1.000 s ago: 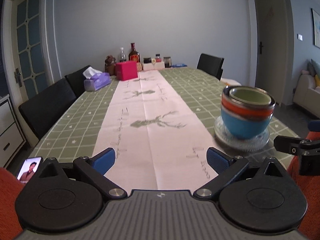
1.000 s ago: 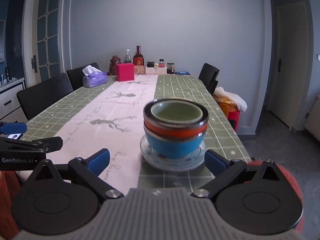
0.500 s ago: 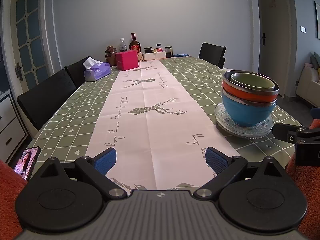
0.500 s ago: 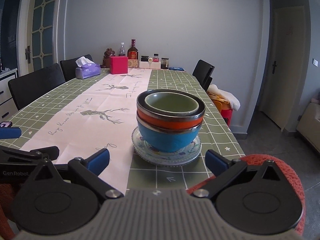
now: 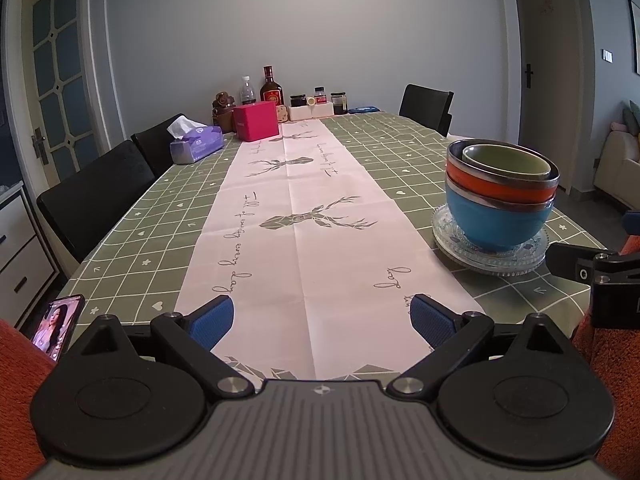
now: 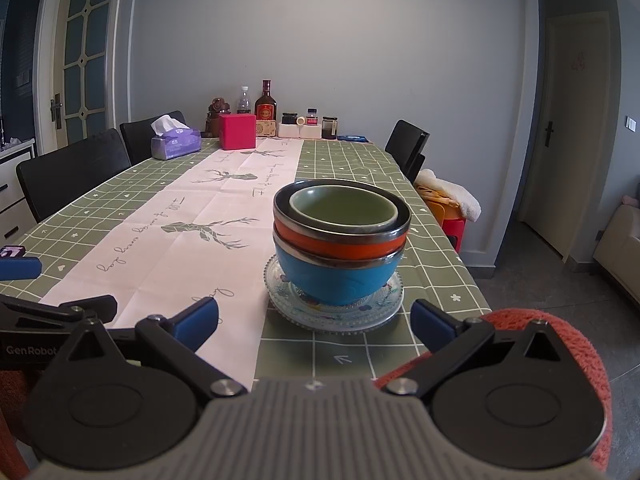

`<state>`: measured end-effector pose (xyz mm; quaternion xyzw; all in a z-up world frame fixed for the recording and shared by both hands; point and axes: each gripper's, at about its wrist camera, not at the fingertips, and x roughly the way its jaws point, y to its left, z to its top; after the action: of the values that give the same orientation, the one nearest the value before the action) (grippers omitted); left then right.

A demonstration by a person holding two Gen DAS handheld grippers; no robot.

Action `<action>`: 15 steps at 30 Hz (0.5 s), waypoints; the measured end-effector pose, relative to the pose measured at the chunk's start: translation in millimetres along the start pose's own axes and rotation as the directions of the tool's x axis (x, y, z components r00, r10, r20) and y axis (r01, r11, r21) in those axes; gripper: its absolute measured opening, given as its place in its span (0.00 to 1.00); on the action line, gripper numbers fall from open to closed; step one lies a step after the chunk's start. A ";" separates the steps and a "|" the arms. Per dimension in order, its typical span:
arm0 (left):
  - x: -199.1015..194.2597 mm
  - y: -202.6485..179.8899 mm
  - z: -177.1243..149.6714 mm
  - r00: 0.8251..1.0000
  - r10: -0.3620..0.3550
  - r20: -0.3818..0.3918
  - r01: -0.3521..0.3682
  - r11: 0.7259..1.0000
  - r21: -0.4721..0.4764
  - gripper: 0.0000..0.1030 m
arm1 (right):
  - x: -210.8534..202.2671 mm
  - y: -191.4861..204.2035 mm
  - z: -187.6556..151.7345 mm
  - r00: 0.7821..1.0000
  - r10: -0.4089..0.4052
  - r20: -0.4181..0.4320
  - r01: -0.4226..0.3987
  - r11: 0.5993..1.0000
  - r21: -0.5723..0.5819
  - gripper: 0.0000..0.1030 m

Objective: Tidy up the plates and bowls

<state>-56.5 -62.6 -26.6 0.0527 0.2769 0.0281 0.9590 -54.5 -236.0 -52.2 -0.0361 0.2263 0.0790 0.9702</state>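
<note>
A stack of three bowls stands on clear glass plates (image 6: pixel 334 312) near the table's front right corner: a blue bowl (image 6: pixel 336 280) at the bottom, an orange bowl (image 6: pixel 340 242) in it, a green bowl (image 6: pixel 344 210) on top. The stack also shows at the right of the left wrist view (image 5: pixel 496 216). My right gripper (image 6: pixel 314 320) is open and empty, just short of the plates. My left gripper (image 5: pixel 322 320) is open and empty over the pink runner, left of the stack.
A long table (image 5: pixel 160 216) with a green checked cloth and a pink runner (image 5: pixel 300 208). At the far end stand a tissue box (image 5: pixel 196 146), a red box (image 5: pixel 256 122), bottles and jars. Black chairs (image 5: pixel 92 196) line both sides. A phone (image 5: pixel 56 326) lies at the near left edge.
Both grippers have drawn back toward the table's near end and lowered a little. The bowl stack has not moved. Both grippers stay open.
</note>
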 end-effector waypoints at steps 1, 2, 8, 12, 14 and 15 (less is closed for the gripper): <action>-0.1 0.1 0.1 1.000 0.001 -0.001 -0.001 1.000 0.000 1.00 | 0.0 0.0 0.0 1.000 0.000 0.000 0.000 1.000 0.000 0.97; -0.2 0.1 0.0 1.000 0.002 -0.002 -0.002 1.000 0.001 1.00 | 0.0 0.0 -0.1 1.000 0.000 0.000 0.000 1.000 0.000 0.97; -0.5 0.4 0.5 1.000 0.003 -0.002 -0.003 1.000 0.002 1.00 | -0.7 0.6 0.9 1.000 0.001 0.002 -0.001 1.000 0.002 0.97; -1.0 1.2 0.4 1.000 0.002 -0.003 -0.002 1.000 -0.001 1.00 | -0.5 0.8 0.9 1.000 0.000 0.002 0.000 1.000 0.002 0.97; -1.6 1.7 0.7 1.000 0.003 -0.002 -0.003 1.000 -0.003 1.00 | -0.6 0.5 0.7 1.000 0.001 0.002 -0.001 1.000 0.002 0.97; -1.9 1.7 0.8 1.000 0.003 -0.002 -0.003 1.000 -0.003 1.00 | -0.5 0.7 0.8 1.000 0.001 0.002 -0.001 1.000 0.002 0.97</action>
<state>-57.7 -61.1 -24.8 0.0517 0.2777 0.0301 0.9588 -54.7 -235.3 -51.3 -0.0348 0.2255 0.0793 0.9704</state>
